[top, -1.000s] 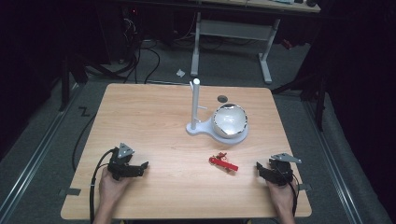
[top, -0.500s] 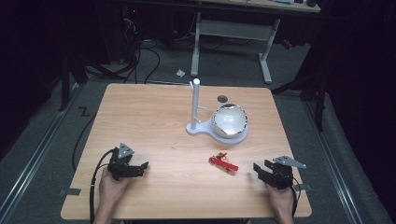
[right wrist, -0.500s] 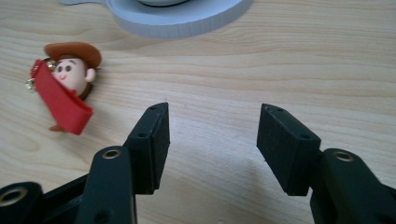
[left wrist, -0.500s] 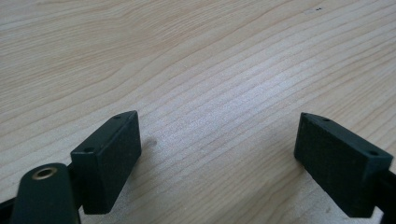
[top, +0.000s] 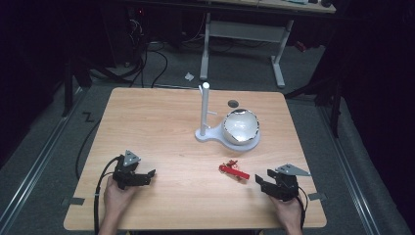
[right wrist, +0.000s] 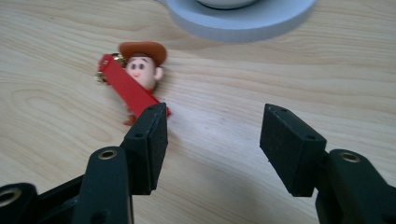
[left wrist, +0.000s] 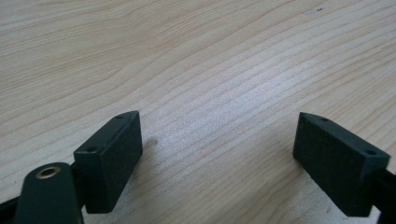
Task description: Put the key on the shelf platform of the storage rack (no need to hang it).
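Jaws spread on both: left hand-held gripper (top: 149, 174) over bare worktop (top: 161, 127), right hand-held gripper (top: 259, 180) with red cowboy toy (top: 233, 170) at its ten o'clock

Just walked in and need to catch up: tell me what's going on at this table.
A person holds a gripper in each hand at the near edge of a wooden table. The left gripper is open over bare wood. The right gripper is open, beside a red cowboy toy and holding nothing. A white stand with a bowl sits beyond, untouched.
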Demonstrator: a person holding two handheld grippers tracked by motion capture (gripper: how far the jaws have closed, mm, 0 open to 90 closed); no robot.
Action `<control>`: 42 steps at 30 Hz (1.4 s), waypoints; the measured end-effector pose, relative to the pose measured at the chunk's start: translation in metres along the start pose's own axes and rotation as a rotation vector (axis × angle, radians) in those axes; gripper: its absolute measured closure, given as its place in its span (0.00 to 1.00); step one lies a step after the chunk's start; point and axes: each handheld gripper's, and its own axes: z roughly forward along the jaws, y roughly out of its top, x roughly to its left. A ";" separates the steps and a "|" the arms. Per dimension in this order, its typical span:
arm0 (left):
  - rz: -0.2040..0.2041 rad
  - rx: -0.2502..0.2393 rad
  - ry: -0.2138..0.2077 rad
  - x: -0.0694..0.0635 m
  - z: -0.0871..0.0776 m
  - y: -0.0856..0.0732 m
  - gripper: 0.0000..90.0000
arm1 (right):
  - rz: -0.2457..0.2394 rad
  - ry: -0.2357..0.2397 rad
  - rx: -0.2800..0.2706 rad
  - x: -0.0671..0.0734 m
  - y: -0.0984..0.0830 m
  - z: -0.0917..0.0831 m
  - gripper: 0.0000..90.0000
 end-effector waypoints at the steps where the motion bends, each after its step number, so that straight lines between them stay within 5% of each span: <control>1: 0.000 0.000 0.000 0.000 0.000 0.000 0.18 | -0.006 0.007 0.000 0.003 0.001 0.001 0.47; 13: 0.000 -0.001 0.001 0.000 0.000 0.000 0.18 | -0.098 0.077 0.011 0.033 0.017 0.016 0.45; 22: 0.000 -0.001 0.000 0.000 0.000 0.000 0.18 | -0.128 0.093 -0.003 0.043 0.023 0.024 0.45; 42: 0.000 -0.001 0.001 0.000 0.000 0.000 0.18 | -0.089 0.126 0.065 0.040 0.032 0.059 0.45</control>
